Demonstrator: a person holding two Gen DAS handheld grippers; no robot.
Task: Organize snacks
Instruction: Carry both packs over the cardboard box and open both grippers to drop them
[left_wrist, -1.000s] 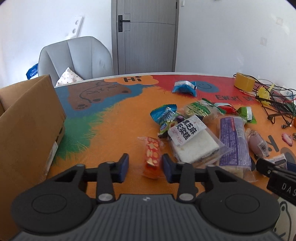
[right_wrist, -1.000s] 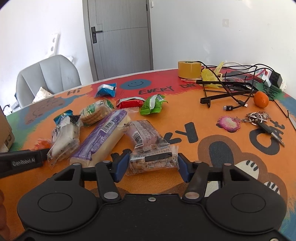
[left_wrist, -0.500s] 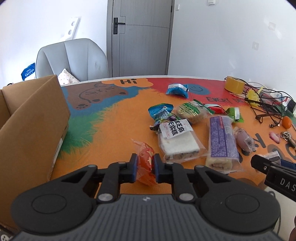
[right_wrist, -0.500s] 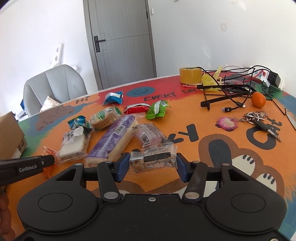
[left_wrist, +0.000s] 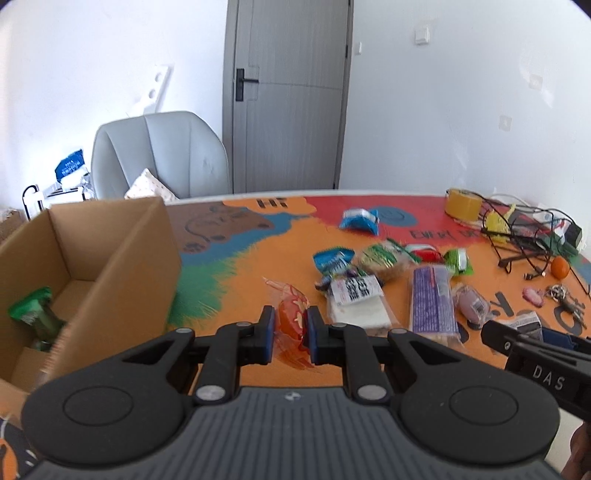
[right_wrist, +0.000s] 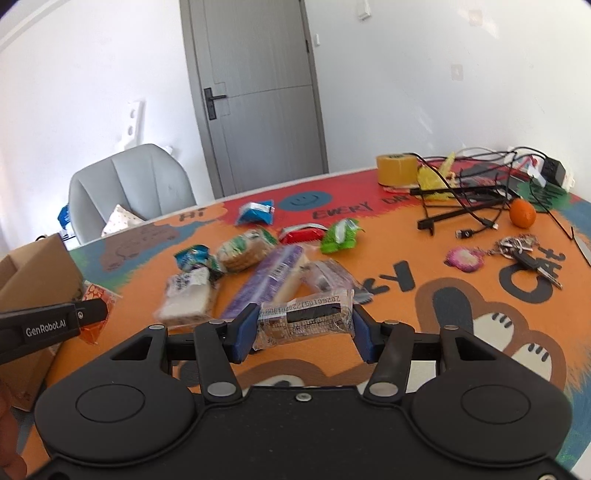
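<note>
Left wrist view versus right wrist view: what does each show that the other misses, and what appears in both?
Only the left wrist view looks into the cardboard box, where a green packet already lies. Only the right wrist view shows the whole clear-wrapped snack bar clamped in the right claw. Both show the left claw shut on the orange snack packet, the purple-wrapped bar, the blue packet, the tape roll and the orange fruit.

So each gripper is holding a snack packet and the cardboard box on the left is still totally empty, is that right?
Not quite. The cardboard box is not empty: the left wrist view shows a green packet already inside it. The rest holds: the left gripper grips an orange packet, the right gripper a clear-wrapped snack.
</note>
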